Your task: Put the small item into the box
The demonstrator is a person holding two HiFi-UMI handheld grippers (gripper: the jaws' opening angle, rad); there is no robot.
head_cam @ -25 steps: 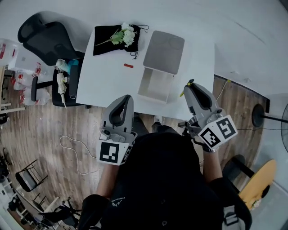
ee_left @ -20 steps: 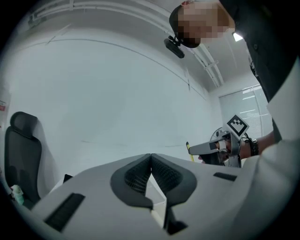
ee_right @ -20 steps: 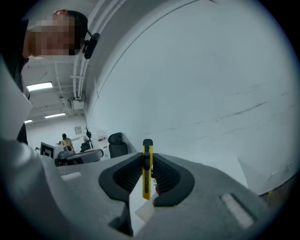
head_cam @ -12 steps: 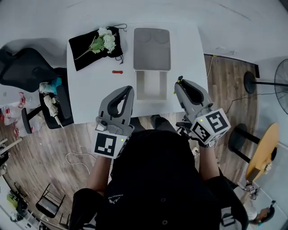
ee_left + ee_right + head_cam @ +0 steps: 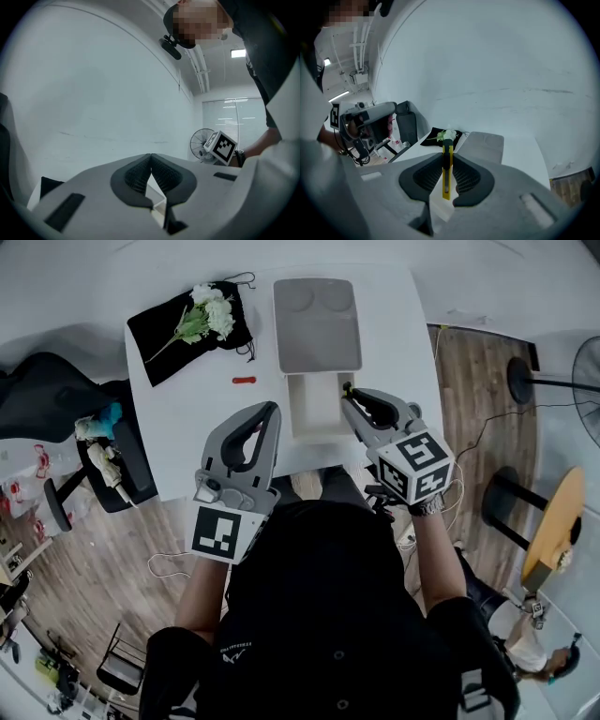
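Overhead, right gripper [image 5: 349,396] fingers clamped on a yellow utility knife [image 5: 446,180], at the right edge of the open white box [image 5: 302,409] on the bench [image 5: 187,423], left gripper [image 5: 151,158] fingers pressed together, empty.

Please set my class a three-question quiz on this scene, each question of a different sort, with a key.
1. True or false: the right gripper holds a yellow knife.
2. The flowers lie on: A) a black bag B) a plate C) a towel.
3. Fill in: the left gripper has its jaws ____.
Key: 1 true; 2 A; 3 shut.
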